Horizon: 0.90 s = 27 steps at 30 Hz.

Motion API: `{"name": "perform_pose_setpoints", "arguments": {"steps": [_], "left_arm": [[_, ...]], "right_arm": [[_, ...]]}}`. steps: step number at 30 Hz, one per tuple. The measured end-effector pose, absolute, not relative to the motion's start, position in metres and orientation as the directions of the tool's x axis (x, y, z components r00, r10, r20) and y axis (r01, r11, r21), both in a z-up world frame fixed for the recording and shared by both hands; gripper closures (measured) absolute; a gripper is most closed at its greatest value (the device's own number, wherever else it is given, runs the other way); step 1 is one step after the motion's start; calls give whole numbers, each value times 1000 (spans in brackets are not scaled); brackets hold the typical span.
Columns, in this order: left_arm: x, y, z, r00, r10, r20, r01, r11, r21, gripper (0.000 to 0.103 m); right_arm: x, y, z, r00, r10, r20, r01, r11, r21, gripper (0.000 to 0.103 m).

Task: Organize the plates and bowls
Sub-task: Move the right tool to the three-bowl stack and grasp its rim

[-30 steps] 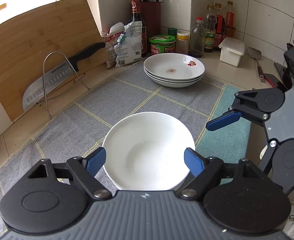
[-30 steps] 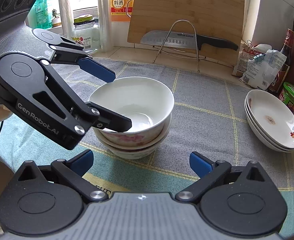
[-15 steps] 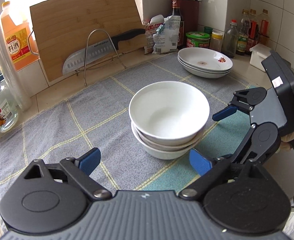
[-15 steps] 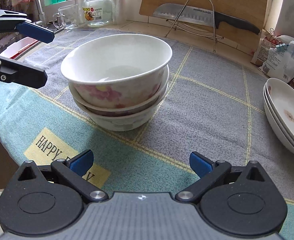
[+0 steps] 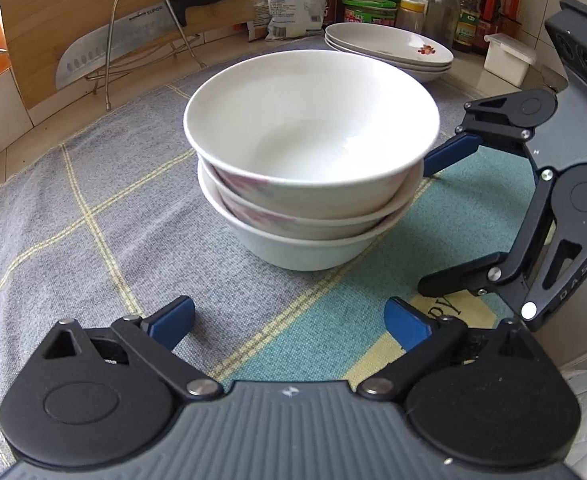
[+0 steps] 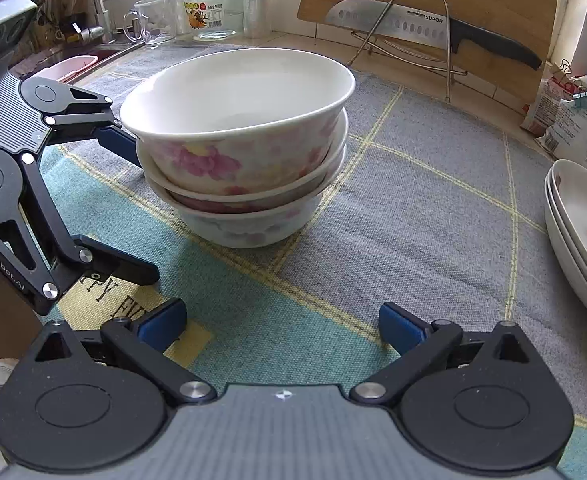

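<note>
The step in hand appears to be the release and clearing of both grippers from the finished bowl stack; both stacks look complete, so the task is judged nearly done.

Left to right across the cloth (image 6: 433, 208) that covers the counter:

1. Left gripper (image 5: 289, 320). Its jaws are opening and stand wide, with only cloth between them. It sits low at the cloth's near edge, just short of the bowl stack. Withdraw it straight back and up; do not sweep sideways toward the stack.

2. Bowl stack (image 6: 241, 148). Three floral bowls are nested near the middle of the cloth, towards its near edge. The top bowl (image 5: 313, 128) sits slightly tilted in the one below. Avoid any knock on its rim, which is judged likely to shift it.

3. Right gripper (image 6: 281, 326). Its jaws are spread, nothing between them. In the left wrist view, one of its fingers (image 5: 453, 152) lies just beside the top bowl's rim; contact cannot be told. Move that finger outward first, then lift.

4. Plate stack (image 5: 389, 50). Three shallow plates rest at the cloth's far right corner, well apart from the bowls. Leave as is.
</note>
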<state>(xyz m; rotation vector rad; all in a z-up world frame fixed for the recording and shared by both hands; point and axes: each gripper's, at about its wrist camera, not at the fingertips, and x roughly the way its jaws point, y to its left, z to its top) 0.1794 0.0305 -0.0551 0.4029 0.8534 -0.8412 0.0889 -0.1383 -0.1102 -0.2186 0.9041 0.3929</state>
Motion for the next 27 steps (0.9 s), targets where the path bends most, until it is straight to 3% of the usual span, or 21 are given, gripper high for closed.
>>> {"name": "perform_pose_setpoints", "arguments": {"steps": [14,20,27], "left_arm": [[181,41,-62,406,-591,-697,821,570,-4,0],[184,40,-60,384,-601,-701,840,542,-4,0],[186,44,-53,383,-635,-671,868,496,25,3]], "right_arm": [[89,-137,-109,550,223,-805,-404,915,-23,0],[99,-131,-108,527,209,-824,-406,914,-27,0],[114,-127,-102,512,265,-817,-553,830,-77,0]]}}
